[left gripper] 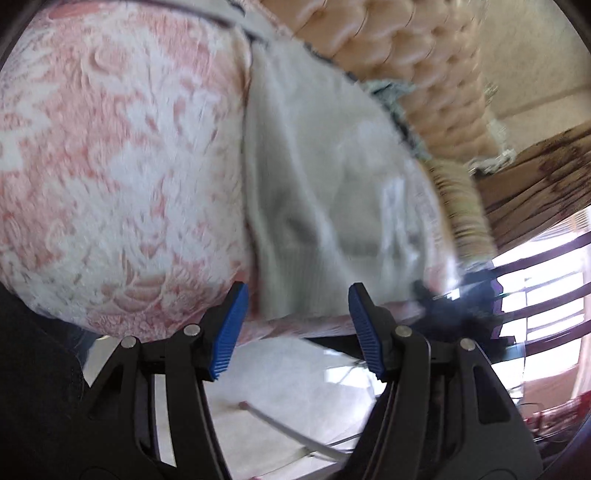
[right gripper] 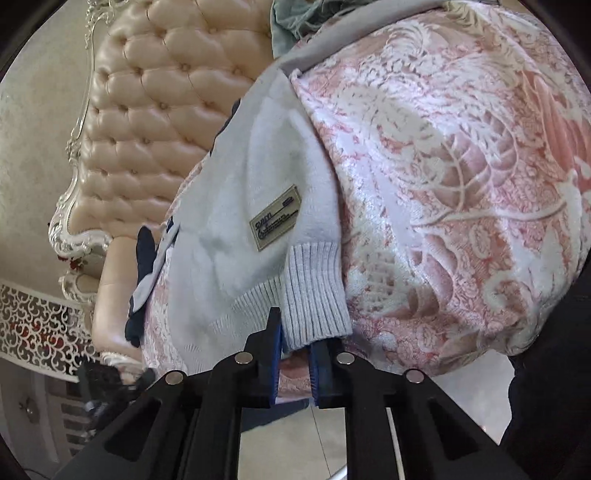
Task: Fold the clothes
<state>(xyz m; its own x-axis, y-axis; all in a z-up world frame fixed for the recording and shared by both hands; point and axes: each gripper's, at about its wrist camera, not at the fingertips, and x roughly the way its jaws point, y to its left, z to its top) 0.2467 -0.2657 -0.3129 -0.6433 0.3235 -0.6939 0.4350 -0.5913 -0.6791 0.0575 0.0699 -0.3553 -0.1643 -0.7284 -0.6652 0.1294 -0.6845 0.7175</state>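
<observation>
Pink patterned bedspread (right gripper: 461, 184) carries white sweater (right gripper: 236, 206), unfolded; right gripper (right gripper: 295, 354) pinches ribbed cuff (right gripper: 314, 295), left gripper (left gripper: 295, 325) spread, empty; folding barely begun

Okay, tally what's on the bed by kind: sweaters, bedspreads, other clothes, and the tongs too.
White knit sweater: 1
Pink and white bedspread: 1
Dark navy garment: 1
Grey-green cloth, bunched at the head end: 1
Tongs: 2, left tongs and right tongs
Total: 6
</observation>
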